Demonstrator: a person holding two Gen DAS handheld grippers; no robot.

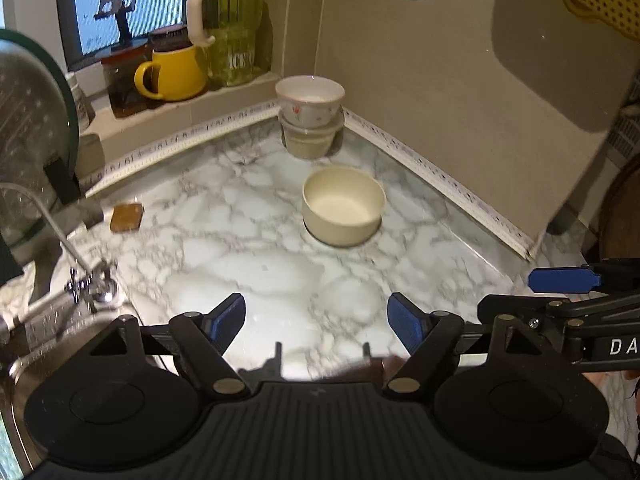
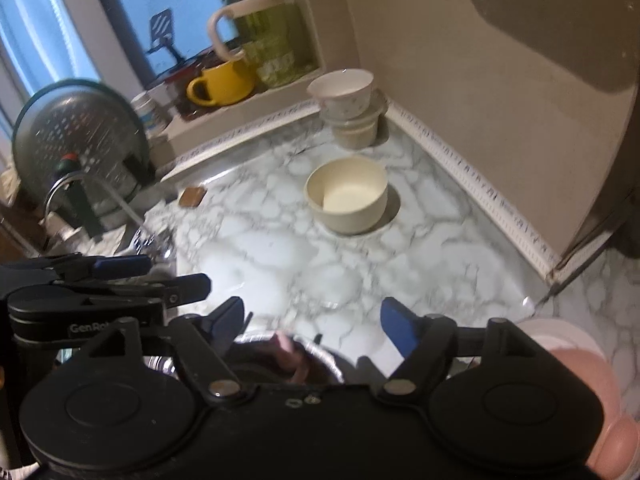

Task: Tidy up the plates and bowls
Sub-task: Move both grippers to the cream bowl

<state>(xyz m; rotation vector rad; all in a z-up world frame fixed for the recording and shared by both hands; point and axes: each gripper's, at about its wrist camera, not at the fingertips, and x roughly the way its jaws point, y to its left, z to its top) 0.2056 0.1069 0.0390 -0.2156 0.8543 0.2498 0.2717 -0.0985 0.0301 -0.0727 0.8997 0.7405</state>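
Spreading beneath both my tongs is the white marble-patterned countertop with grey veins (image 1: 248, 248), which runs back to a corner of beige tiled wall (image 1: 420, 60) edged with a white patterned trim strip (image 1: 440, 176). On the left, a round metal strainer with a dark rim (image 2: 76, 136) stands upright beside a curved chrome tap (image 1: 60, 236). On the window ledge sit a tall green glass jar with a cream handle (image 1: 232, 28) and, just beside it, a yellow ceramic mug (image 1: 172, 74).

Out on the open counter, well apart from my tongs, stands a cream straight-sided round bowl (image 1: 343, 210), upright and empty. Behind it, tucked into the corner against the trim, is a stack of small bowls (image 1: 310, 120): a white one with a faint flower print (image 2: 342, 90) sits tilted in a plainer pale one below.

Near the tap lies a small brown square pad (image 1: 127, 217), flat on the marble.

My left gripper (image 1: 316, 320) has its blue-padded jaws standing wide, with nothing between them but bare marble. My right gripper (image 2: 312, 320) is likewise spread wide and grips nothing; below it I can make out a shiny metal rim (image 2: 320, 356), too blurred to name. Each gripper shows at the edge of the other's view, so they sit close side by side.
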